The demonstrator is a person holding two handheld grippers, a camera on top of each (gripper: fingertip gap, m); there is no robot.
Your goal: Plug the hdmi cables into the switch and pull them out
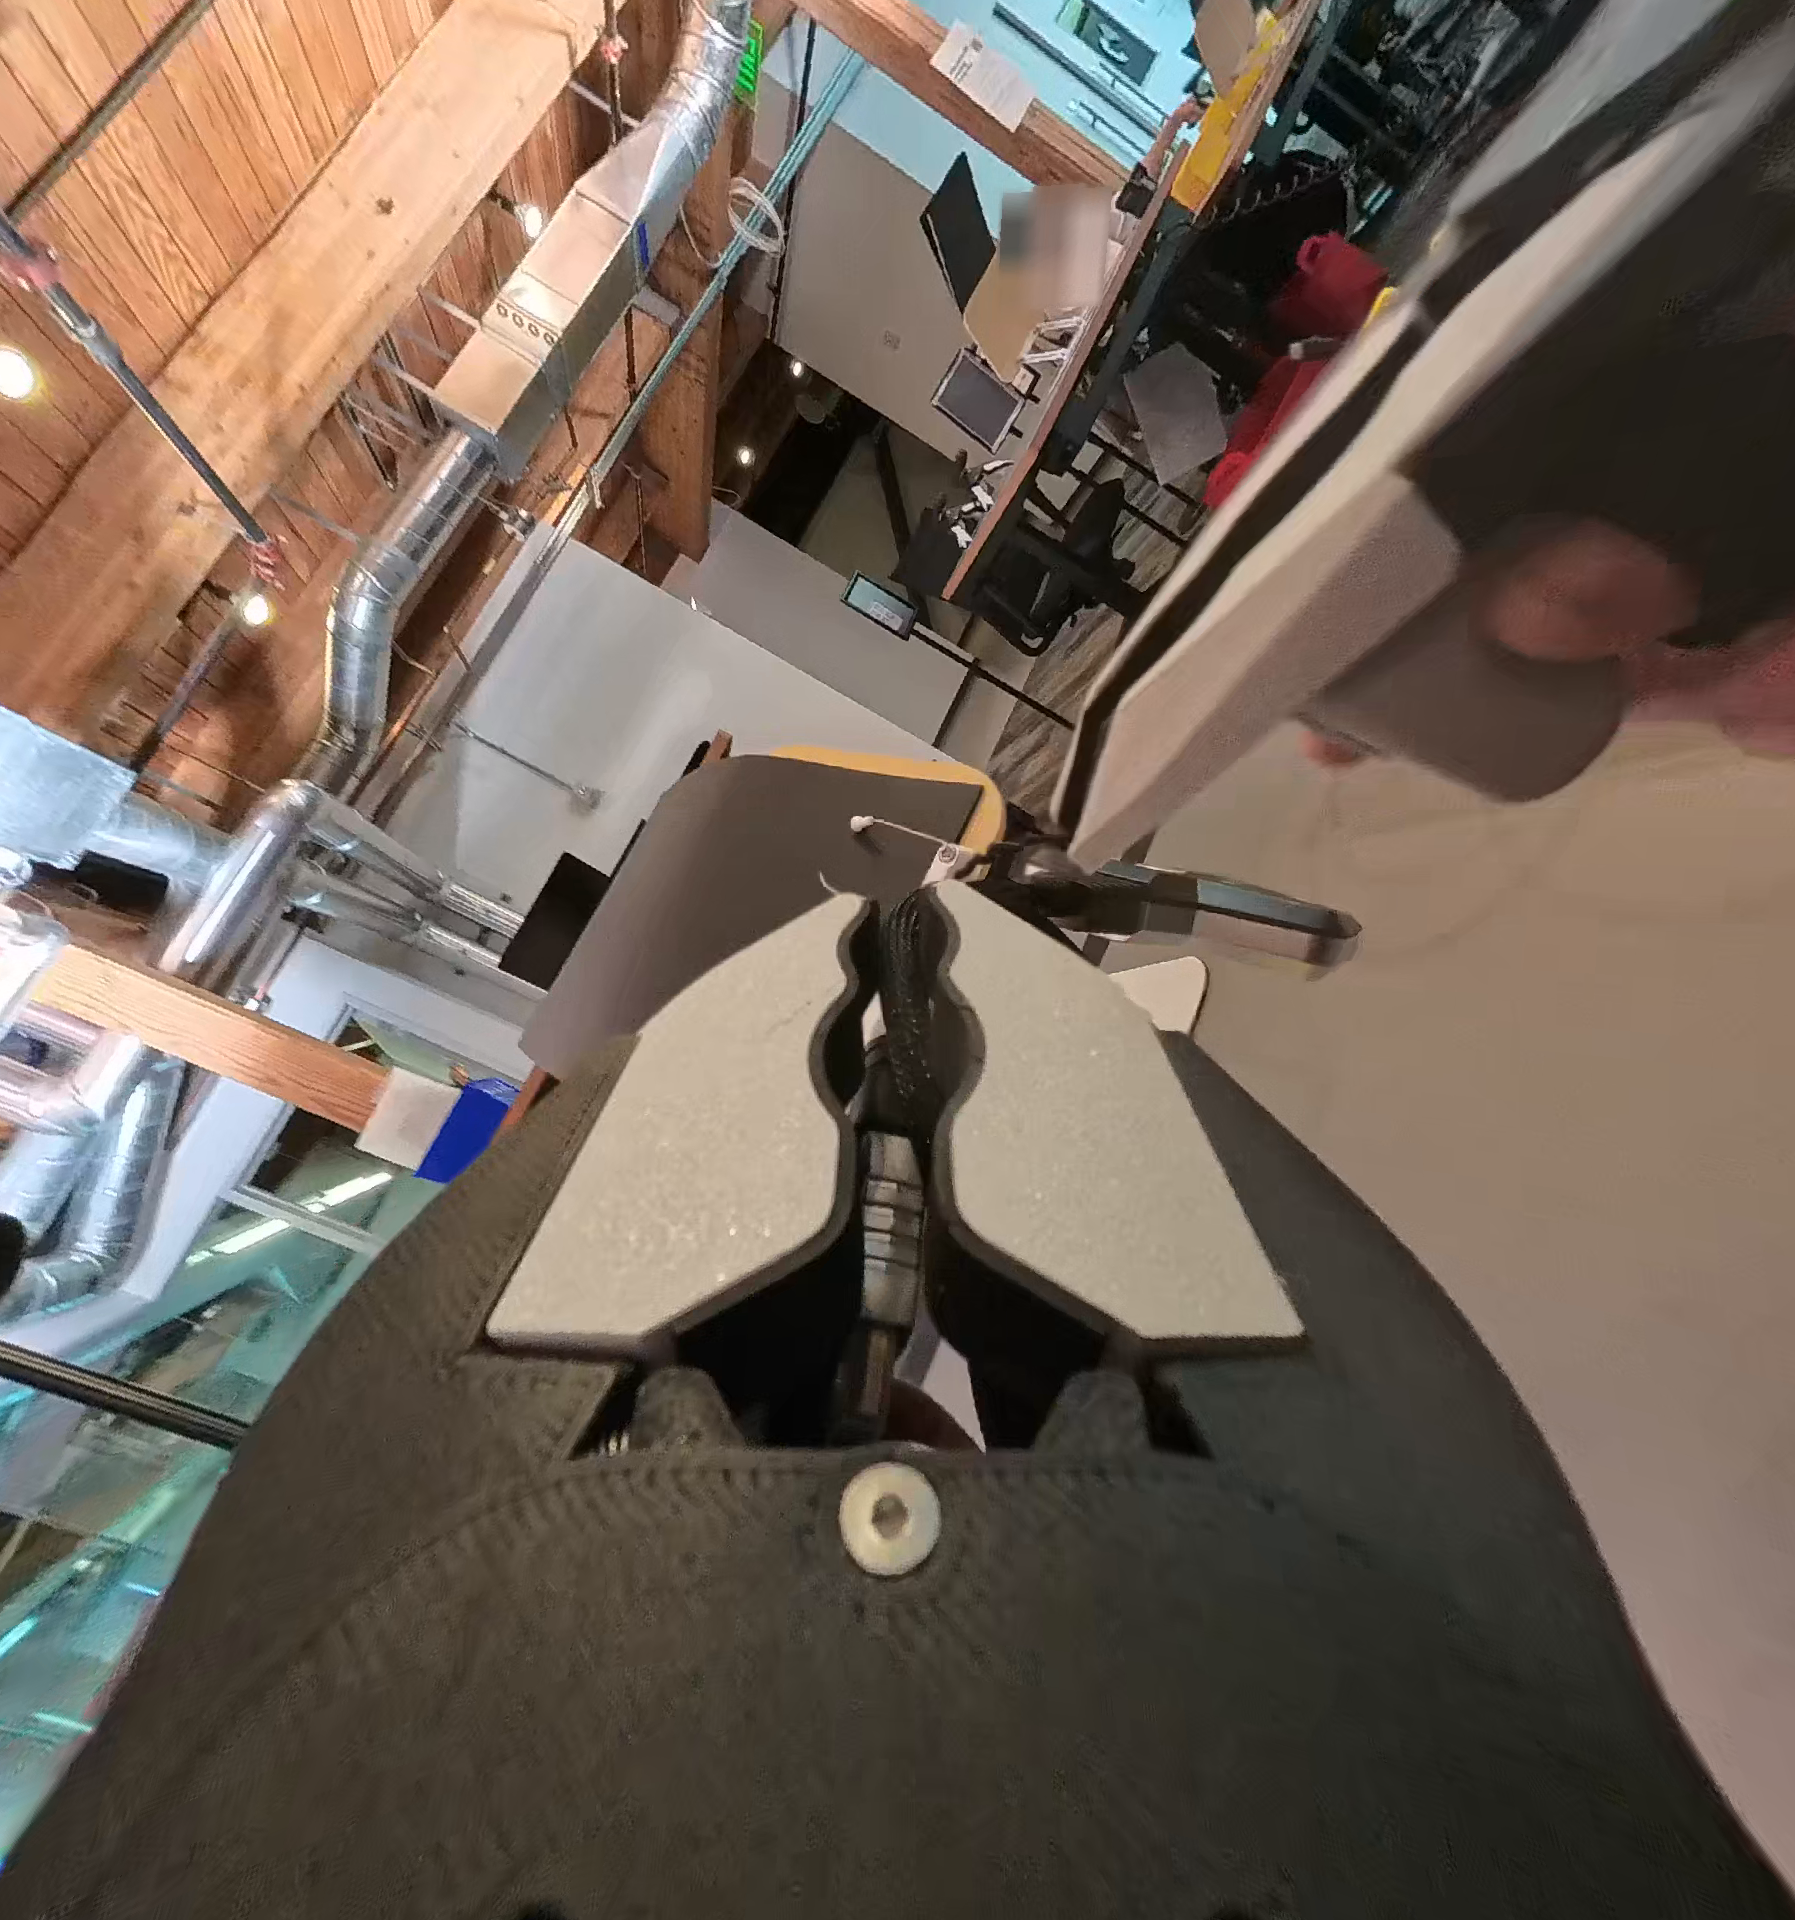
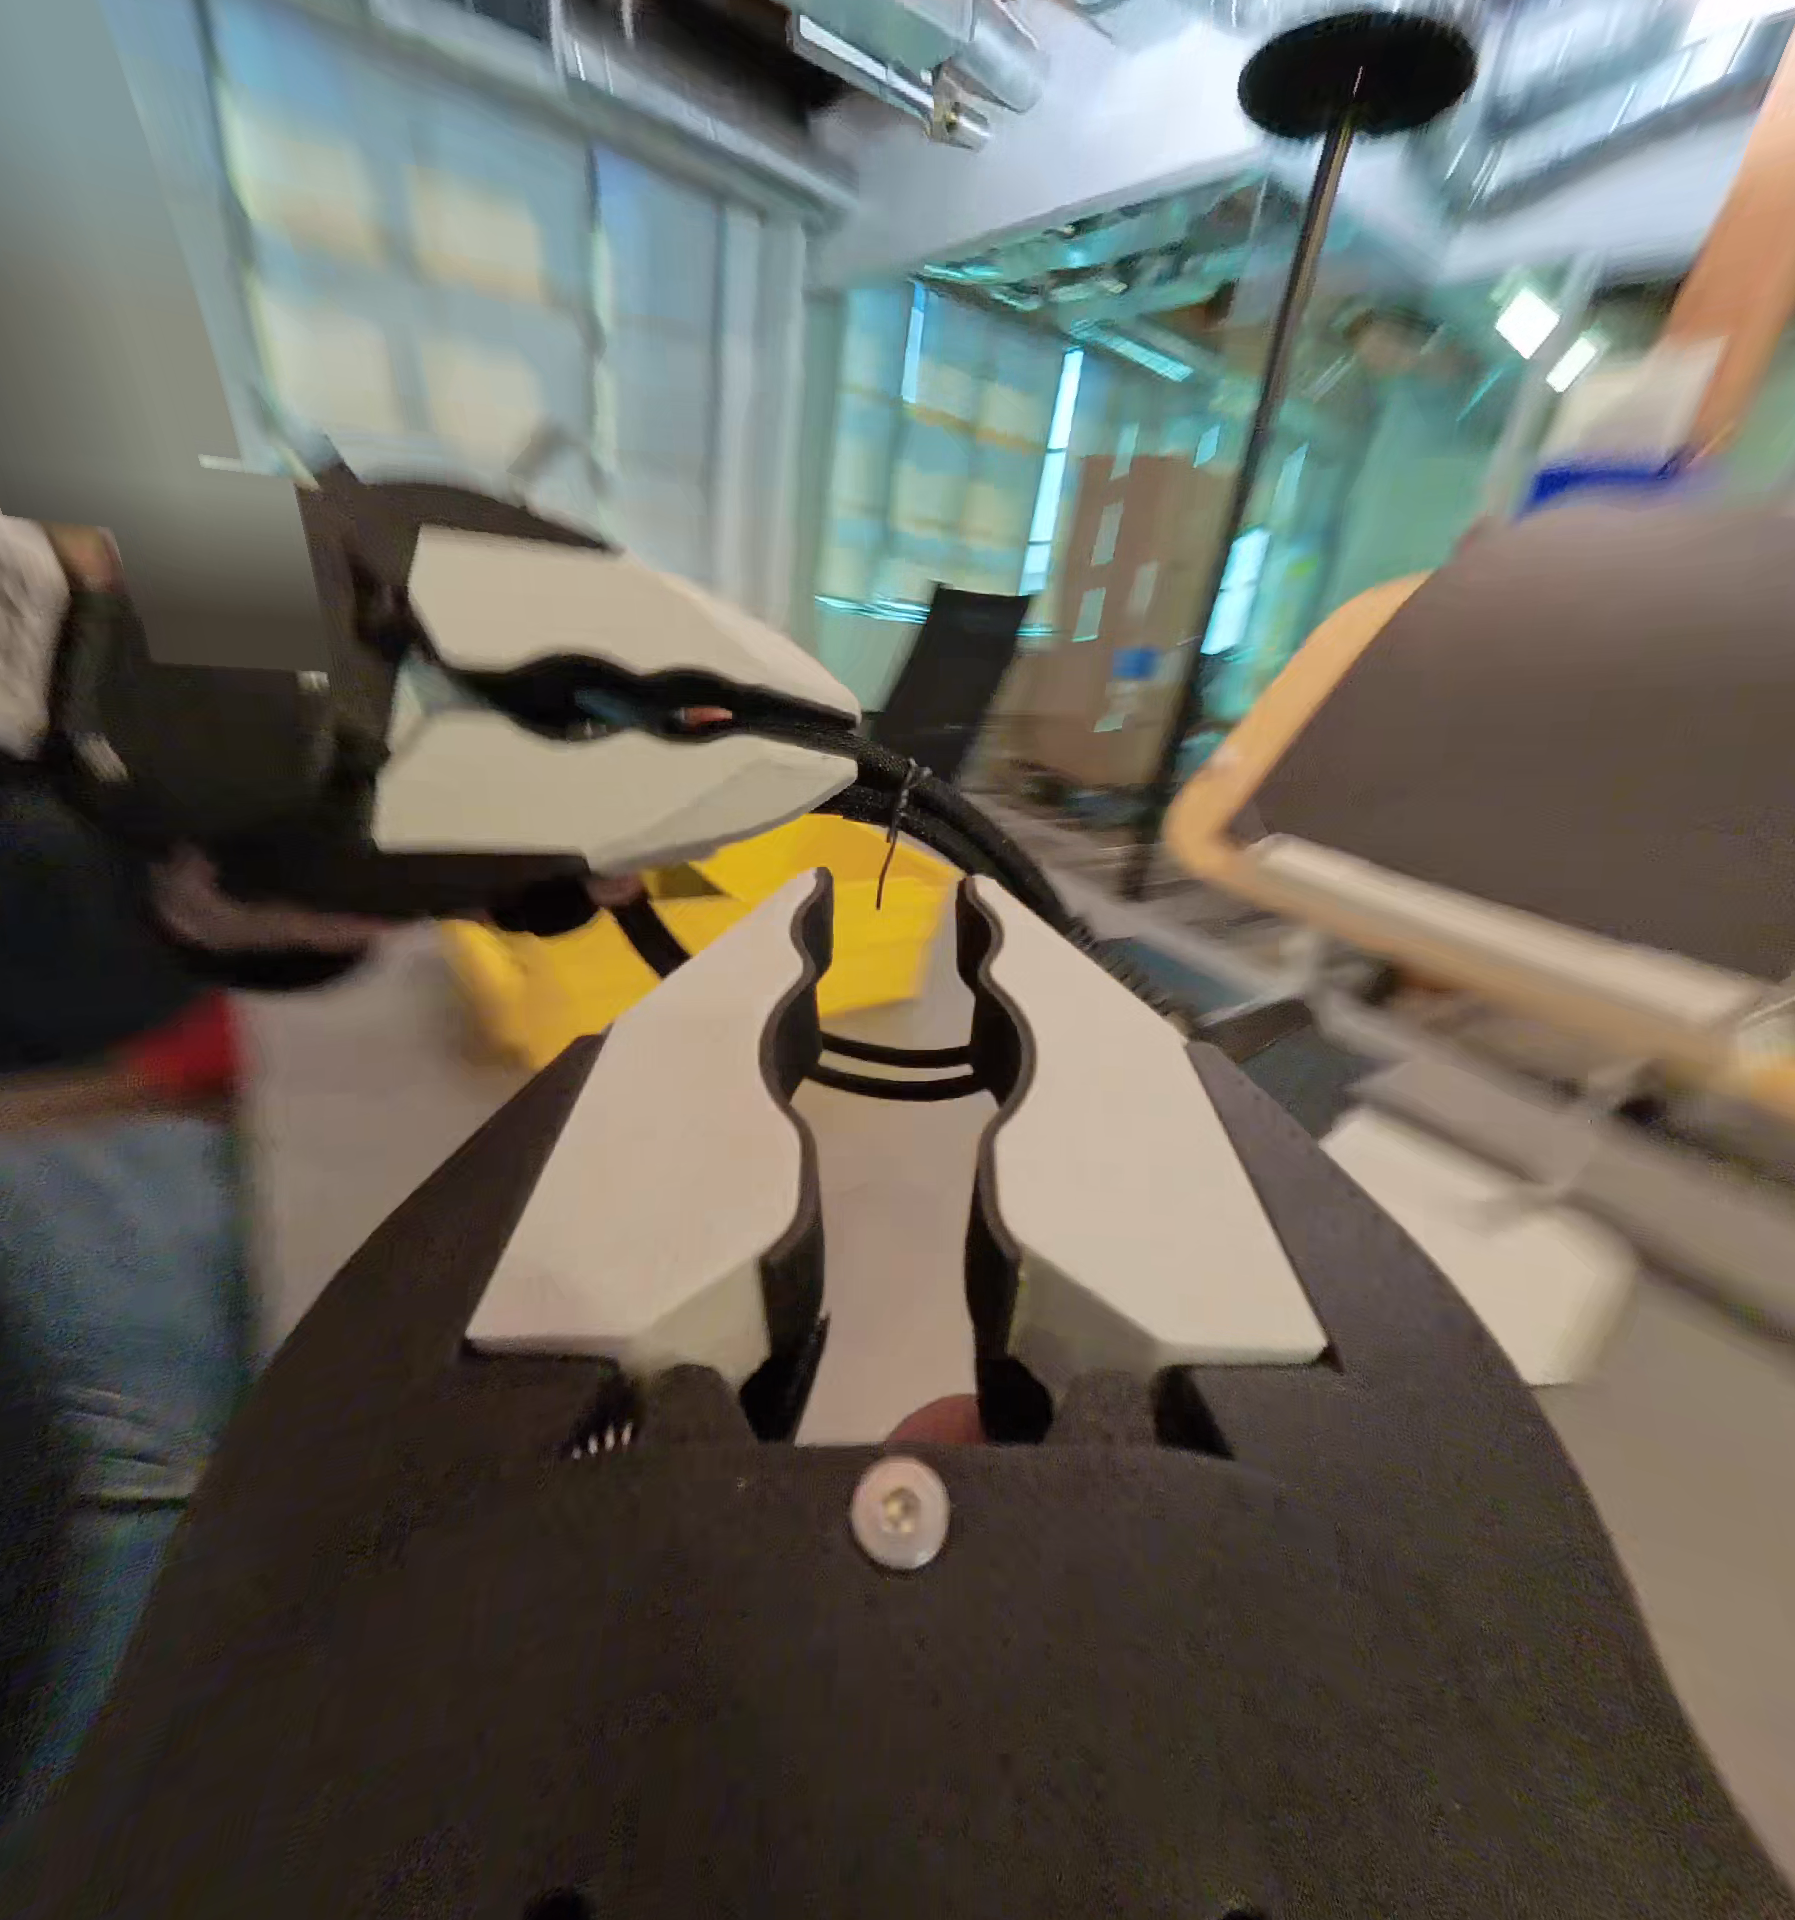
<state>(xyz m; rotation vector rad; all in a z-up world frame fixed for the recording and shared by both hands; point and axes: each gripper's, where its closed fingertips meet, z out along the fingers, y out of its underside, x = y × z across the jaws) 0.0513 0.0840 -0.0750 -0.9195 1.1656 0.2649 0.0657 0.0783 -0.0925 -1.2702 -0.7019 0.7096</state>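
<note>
Pale tabletop (image 1: 1495, 1195) beneath timber ceiling (image 1: 197, 260)

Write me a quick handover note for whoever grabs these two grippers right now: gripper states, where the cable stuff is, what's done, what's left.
Left gripper: shut on the black braided HDMI cable, connector body lying between its jaws.
Right gripper: open, nothing between its jaws, hovering just below the cable where it leaves the left gripper.
Both are raised off the white table; a dark panel with a tan edge stands ahead.
The switch cannot be picked out in either view, so no plugging can be confirmed.
Left: find the switch, plug the cables in, pull them out.
</note>
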